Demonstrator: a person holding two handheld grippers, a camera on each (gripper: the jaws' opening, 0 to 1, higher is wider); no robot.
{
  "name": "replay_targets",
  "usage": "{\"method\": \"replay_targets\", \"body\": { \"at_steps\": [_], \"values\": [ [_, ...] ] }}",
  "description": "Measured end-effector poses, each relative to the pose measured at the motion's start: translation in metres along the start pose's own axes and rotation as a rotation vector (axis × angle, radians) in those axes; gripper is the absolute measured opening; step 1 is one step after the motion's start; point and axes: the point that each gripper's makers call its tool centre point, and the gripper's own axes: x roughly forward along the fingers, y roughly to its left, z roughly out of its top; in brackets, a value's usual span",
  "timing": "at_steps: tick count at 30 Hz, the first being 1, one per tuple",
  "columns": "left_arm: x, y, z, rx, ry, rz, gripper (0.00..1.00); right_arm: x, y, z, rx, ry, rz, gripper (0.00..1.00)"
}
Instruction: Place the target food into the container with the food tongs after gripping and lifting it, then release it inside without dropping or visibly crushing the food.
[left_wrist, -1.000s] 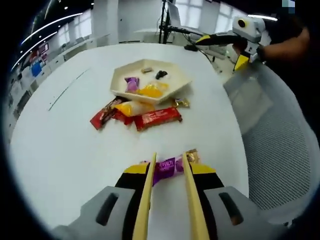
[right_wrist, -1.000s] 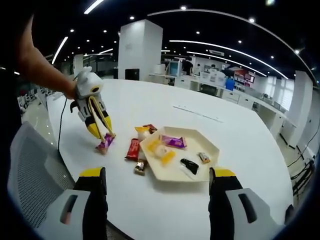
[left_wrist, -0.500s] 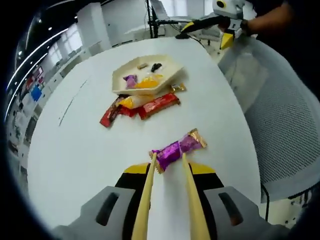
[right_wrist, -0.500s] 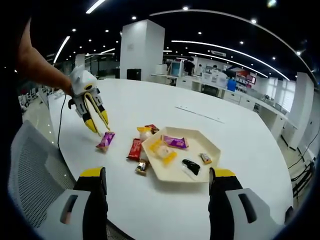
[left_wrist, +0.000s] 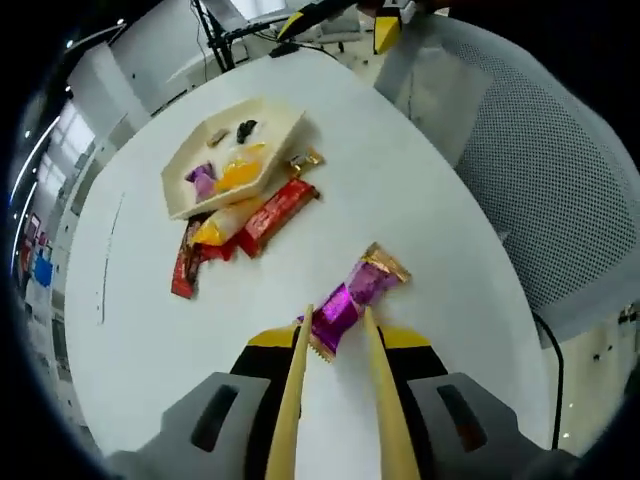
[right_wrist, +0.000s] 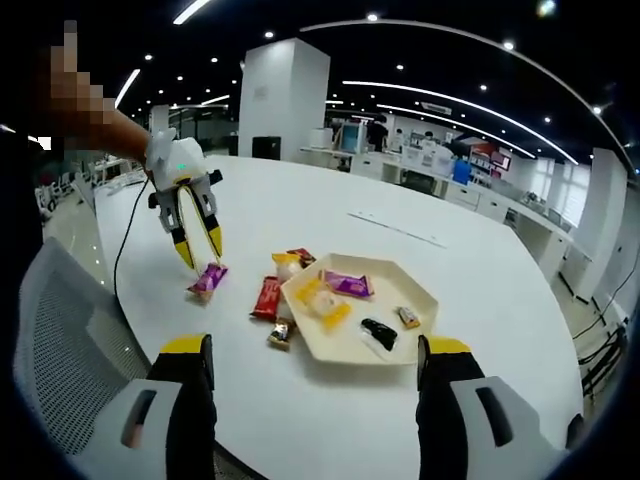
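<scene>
Tongs (left_wrist: 335, 345) of left gripper (left_wrist: 335, 400) straddle purple candy (left_wrist: 345, 305); wrapper print unreadable; right gripper (right_wrist: 310, 360) released.

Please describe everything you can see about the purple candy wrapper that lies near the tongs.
The purple candy is a small long packet in shiny magenta foil with gold crimped ends. It lies flat on the white table, apart from the other snacks and the tray. In the left gripper view its near end sits between the tips of the yellow tongs held by the left gripper; whether they pinch it is unclear. In the right gripper view it lies below the tongs' tips.
</scene>
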Motion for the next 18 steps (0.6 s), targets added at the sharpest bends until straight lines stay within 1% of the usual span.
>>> {"method": "replay_targets", "body": {
  "at_steps": [4,5,6,7,8,9,10,12,14,15,16,18],
  "values": [
    [-0.001,0.003,0.0,-0.119,-0.025,0.036,0.24,0.0,0.0,0.0,0.002,0.001,0.001,0.82],
    [-0.002,0.002,-0.001,-0.152,-0.022,0.039,0.24,0.001,0.0,0.0,0.002,0.002,0.002,0.82],
    [-0.002,0.003,-0.003,-0.167,-0.014,0.054,0.23,0.001,0.0,0.0,0.002,0.003,0.002,0.82],
    [-0.004,0.007,-0.012,-0.174,0.025,0.095,0.23,0.001,0.0,-0.001,0.002,0.003,0.002,0.82],
    [-0.005,0.001,-0.012,-0.183,0.02,0.074,0.23,0.001,-0.001,-0.001,0.003,0.003,0.003,0.82],
    [-0.005,-0.008,-0.006,-0.244,-0.022,0.038,0.23,0.001,0.0,-0.001,0.002,0.005,0.003,0.82],
    [-0.007,-0.015,-0.005,-0.269,-0.035,0.017,0.23,0.001,0.0,-0.001,0.0,0.007,0.004,0.82],
    [-0.008,-0.014,-0.01,-0.205,-0.014,0.055,0.23,0.001,0.001,-0.001,-0.003,0.007,0.008,0.82],
    [-0.009,-0.017,-0.008,-0.242,-0.028,0.045,0.24,0.002,0.002,-0.001,-0.004,0.009,0.013,0.82],
    [-0.009,-0.015,-0.005,-0.25,-0.044,0.056,0.24,0.002,0.002,-0.002,-0.004,0.01,0.016,0.82],
    [-0.01,-0.013,-0.006,-0.263,-0.044,0.065,0.24,0.002,0.002,-0.002,-0.003,0.01,0.016,0.82],
    [-0.008,-0.008,-0.004,-0.301,-0.062,0.075,0.24,0.002,0.003,-0.002,-0.004,0.012,0.02,0.82]
  ]
}}
